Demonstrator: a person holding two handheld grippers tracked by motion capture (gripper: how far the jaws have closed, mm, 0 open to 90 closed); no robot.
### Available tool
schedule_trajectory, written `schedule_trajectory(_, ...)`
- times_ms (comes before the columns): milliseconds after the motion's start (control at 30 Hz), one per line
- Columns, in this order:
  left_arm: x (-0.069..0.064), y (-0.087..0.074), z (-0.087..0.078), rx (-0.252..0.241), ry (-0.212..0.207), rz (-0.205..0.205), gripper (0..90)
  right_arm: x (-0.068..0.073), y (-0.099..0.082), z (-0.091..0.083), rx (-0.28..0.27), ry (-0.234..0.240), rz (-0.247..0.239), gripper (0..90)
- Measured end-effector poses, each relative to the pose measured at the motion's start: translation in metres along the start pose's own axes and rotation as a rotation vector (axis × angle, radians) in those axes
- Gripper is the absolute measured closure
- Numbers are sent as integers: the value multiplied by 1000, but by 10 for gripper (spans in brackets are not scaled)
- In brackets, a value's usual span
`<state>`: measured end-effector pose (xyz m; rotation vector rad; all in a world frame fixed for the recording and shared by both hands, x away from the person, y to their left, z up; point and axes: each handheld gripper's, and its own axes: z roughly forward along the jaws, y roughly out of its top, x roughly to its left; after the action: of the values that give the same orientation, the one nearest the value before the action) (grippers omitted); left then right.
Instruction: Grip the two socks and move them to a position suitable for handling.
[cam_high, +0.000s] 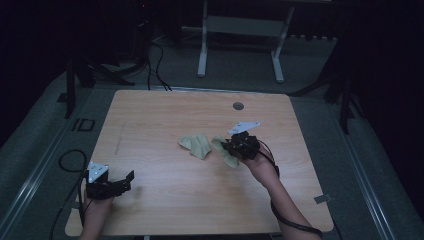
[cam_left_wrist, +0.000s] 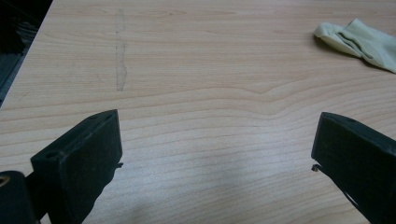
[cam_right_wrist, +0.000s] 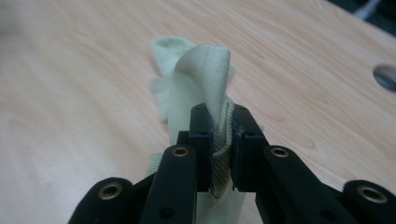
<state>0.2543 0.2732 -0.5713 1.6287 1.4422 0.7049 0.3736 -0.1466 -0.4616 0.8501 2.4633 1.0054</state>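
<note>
Two pale green socks are on the wooden table (cam_high: 165, 110). One sock (cam_high: 196, 145) lies crumpled near the middle; it also shows at the top right of the left gripper view (cam_left_wrist: 362, 42). My right gripper (cam_high: 226, 146) is shut on the second sock (cam_high: 220, 146), just right of the first. In the right gripper view the jaws (cam_right_wrist: 219, 116) pinch this sock (cam_right_wrist: 205, 70), which stands up in a fold above them and hangs below. My left gripper (cam_high: 129, 181) rests near the table's front left corner, open, with bare wood between its jaws (cam_left_wrist: 217, 140).
A round cable hole (cam_high: 238, 106) sits near the table's far edge. A faint scuff mark (cam_left_wrist: 120, 60) runs along the wood at the left. Beyond the table stand a white frame's legs (cam_high: 202, 50) and loose cables on the dark floor (cam_high: 155, 60).
</note>
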Motion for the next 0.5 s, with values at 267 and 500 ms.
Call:
schedule_trajectory(267,-1,1,-1,-16,-8,3,17,30,1,-22,-36,69,-77,811)
schedule_trajectory(500,-5,1,-1,5,-2,9,17,62,-12,-25,-32,156,-176,810)
